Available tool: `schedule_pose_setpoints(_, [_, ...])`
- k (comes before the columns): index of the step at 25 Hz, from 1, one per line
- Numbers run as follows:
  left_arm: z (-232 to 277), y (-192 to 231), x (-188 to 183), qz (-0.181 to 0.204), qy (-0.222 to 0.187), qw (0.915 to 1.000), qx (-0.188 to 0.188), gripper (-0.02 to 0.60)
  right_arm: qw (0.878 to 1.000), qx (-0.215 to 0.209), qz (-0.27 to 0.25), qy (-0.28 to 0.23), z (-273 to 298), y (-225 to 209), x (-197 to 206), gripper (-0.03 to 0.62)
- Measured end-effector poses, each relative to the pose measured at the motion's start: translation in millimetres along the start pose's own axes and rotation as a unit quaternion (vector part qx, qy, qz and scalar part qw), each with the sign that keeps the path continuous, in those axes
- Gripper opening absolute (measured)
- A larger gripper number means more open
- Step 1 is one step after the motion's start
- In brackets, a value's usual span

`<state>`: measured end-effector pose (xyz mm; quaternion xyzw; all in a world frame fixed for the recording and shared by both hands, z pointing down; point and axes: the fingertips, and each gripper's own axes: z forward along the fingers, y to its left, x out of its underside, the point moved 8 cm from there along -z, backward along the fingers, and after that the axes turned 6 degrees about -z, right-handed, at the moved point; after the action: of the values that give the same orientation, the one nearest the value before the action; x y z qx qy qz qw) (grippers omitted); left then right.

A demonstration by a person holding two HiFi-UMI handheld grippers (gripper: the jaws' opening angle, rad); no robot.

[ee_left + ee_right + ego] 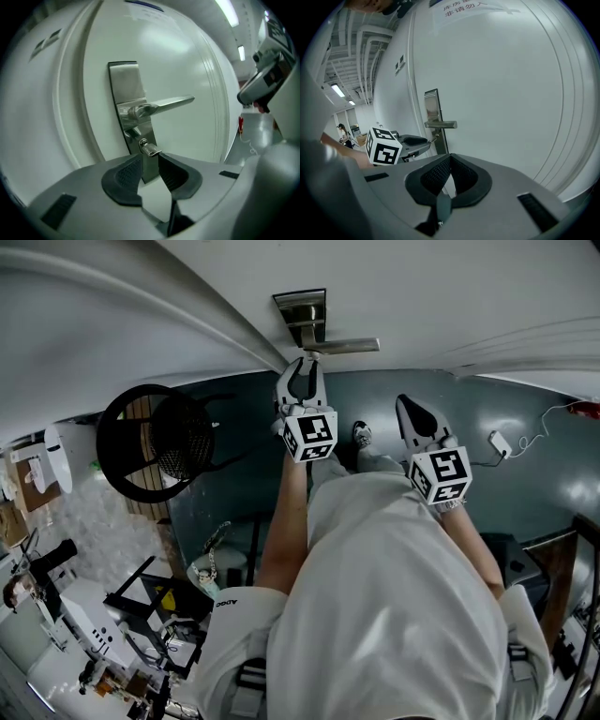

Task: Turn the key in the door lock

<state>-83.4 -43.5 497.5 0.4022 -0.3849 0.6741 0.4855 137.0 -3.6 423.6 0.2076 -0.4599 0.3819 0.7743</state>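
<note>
The right tool (pixel 449 158), low centre of its view, is closed and empty. The left tool (pixel 150 159) stands part open, with the key (pixel 149 149) at its tips, seemingly unpinched, lodged in the lock plate (pixel 125 79) mid-frame. A twist now could slip off the key's bow or knock the handle (pixel 164 105) just above.

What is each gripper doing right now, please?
Left gripper: open, with the key at its tips, not clamped.
Right gripper: shut, holding nothing.
</note>
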Motion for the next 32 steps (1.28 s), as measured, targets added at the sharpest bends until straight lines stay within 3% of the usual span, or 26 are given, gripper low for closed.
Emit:
schedule_pose_setpoints(4, [0,-10,0,0.106,0.017,0.9929,-0.051,0.123,1.000,-0.001,0.001,0.002,2,0,2,0.002])
schedule_pose_setpoints(7, [4,-17,2,0.157,0.031,0.9853,-0.061,0.137,1.000,-0.001,0.001,0.004,2,1,1,0.002])
schedule_pose_setpoints(16, [17,-23,-9,0.177,0.035,0.9799,-0.084,0.137,1.000,0.004,0.005,0.003,1,-5,1,0.002])
schedule_pose_setpoints(25, [17,-18,-10,0.124,0.031,0.9884,-0.082,0.107,1.000,0.002,0.007,0.005,-2,-10,3,0.002])
schedule_pose_setpoints(32, [18,-11,-11,0.021,0.018,0.9969,-0.074,0.101,1.000,-0.001,0.005,0.007,-5,-12,8,0.002])
